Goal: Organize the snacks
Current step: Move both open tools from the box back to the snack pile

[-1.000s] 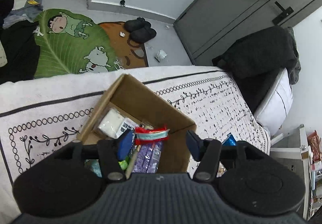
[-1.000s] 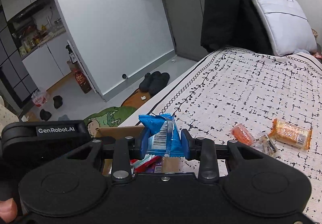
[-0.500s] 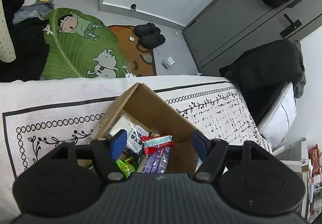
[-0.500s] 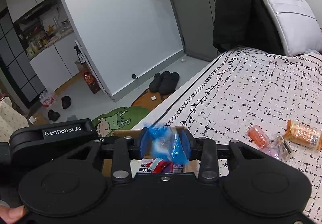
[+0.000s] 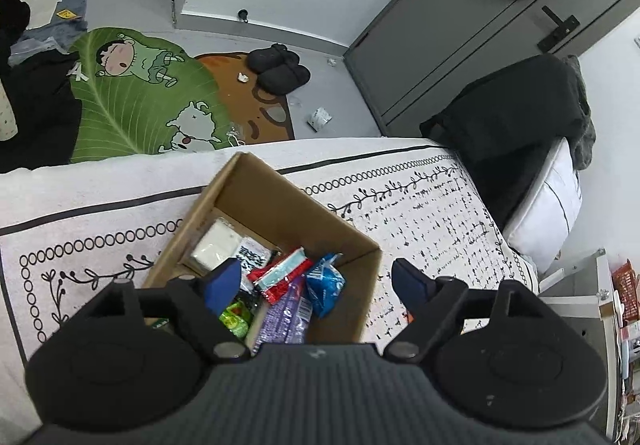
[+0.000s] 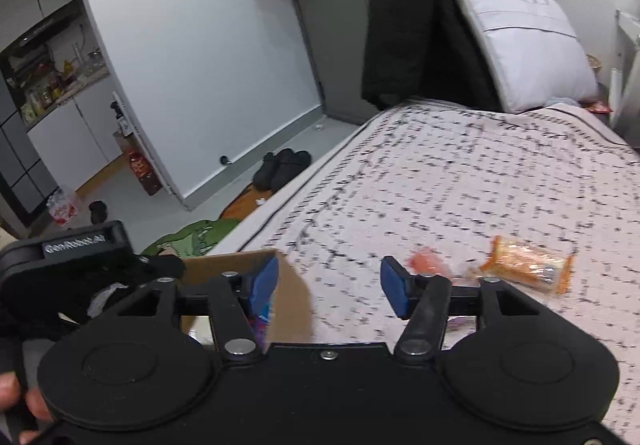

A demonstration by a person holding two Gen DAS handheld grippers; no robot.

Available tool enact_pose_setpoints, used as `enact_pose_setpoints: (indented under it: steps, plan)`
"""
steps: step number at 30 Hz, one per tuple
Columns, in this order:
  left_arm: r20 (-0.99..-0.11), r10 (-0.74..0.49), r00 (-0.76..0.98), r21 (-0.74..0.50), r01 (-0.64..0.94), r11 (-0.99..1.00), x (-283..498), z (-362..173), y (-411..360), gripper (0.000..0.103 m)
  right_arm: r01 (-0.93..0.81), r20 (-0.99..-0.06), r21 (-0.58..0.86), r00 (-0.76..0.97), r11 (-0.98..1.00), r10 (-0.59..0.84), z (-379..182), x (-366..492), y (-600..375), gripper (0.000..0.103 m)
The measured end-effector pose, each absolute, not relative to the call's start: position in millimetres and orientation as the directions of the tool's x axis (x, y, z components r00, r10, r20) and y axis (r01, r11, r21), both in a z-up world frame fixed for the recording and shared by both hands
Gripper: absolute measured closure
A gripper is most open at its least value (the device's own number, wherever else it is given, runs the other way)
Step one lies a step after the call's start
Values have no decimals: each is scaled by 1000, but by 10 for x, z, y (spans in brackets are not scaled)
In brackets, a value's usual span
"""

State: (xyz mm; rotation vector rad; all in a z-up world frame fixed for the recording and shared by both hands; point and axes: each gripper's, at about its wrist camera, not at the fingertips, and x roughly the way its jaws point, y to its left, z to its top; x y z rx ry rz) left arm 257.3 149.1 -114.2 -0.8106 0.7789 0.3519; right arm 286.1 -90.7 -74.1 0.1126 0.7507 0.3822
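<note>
A cardboard box (image 5: 280, 205) sits on the patterned bedspread (image 5: 420, 213) near the bed's foot. It holds several snacks: a blue packet (image 5: 326, 285), a red and white packet (image 5: 280, 275), a purple packet (image 5: 284, 317), a green one (image 5: 234, 319) and a white pack (image 5: 212, 245). My left gripper (image 5: 318, 281) is open and empty above the box. My right gripper (image 6: 328, 285) is open and empty over the box's right edge (image 6: 240, 265). An orange packet (image 6: 528, 265) and a small orange-red packet (image 6: 428, 261) lie on the bedspread (image 6: 460, 173) to the right.
A white pillow (image 6: 524, 49) and a dark coat (image 6: 412, 29) are at the bed's head. On the floor lie a green cartoon rug (image 5: 132, 97) and black slippers (image 5: 280, 65). A white shelf unit (image 5: 592, 293) stands beside the bed.
My right gripper opened and let go of the blue packet, which now lies in the box. The right gripper swung to the right. My left gripper opened wider and rose a little.
</note>
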Motion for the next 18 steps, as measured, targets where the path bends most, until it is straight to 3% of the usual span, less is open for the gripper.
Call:
enact_pose_setpoints:
  steps: [2,18]
  plan:
    - [-732,-2,682,-510,-546,665,2580,-1109,1433,16,-294,-641,219,676,930,364,-732,2855,-1027,40]
    - [-758,12,652,-346,-418,840,2889,-946,471,16,-306,-628,215,684,927,371,-980,3065,-1834,40]
